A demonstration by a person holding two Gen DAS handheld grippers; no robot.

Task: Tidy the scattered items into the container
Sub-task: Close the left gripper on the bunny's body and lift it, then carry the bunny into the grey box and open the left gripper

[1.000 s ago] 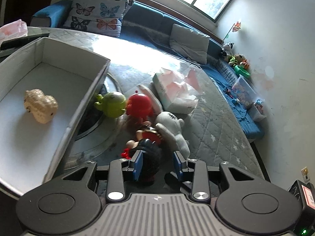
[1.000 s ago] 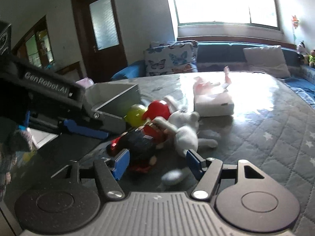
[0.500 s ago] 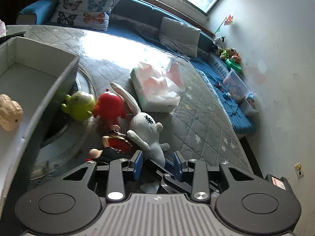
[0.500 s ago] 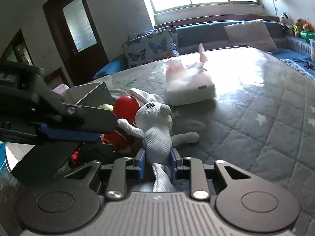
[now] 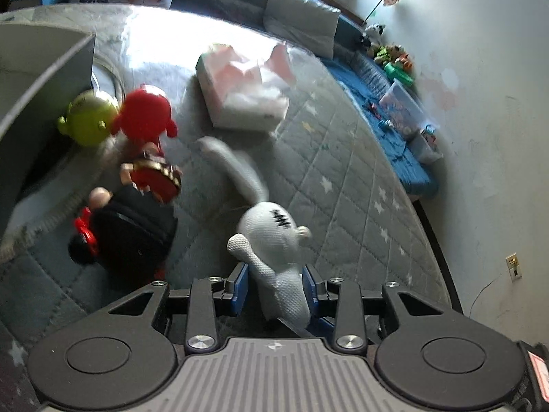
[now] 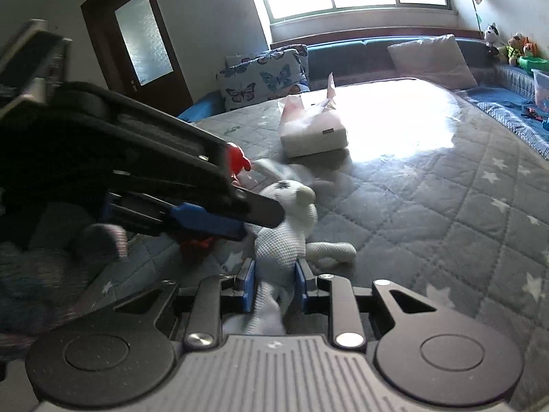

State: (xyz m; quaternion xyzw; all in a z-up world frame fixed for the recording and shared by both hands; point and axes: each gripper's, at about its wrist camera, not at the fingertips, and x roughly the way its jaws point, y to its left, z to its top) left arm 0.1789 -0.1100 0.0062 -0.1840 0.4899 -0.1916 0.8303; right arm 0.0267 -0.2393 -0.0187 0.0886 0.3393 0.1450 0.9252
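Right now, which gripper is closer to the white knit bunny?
Right. The right gripper is shut on the white knit bunny at its lower body. The left gripper hangs open astride its torso, pads not visibly pressing.

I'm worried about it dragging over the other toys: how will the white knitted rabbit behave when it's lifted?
The white knitted rabbit looks soft, so it will probably sag, with its long ear and leg dangling. It seems light. The right gripper pinches only its lower body, so it may swing.
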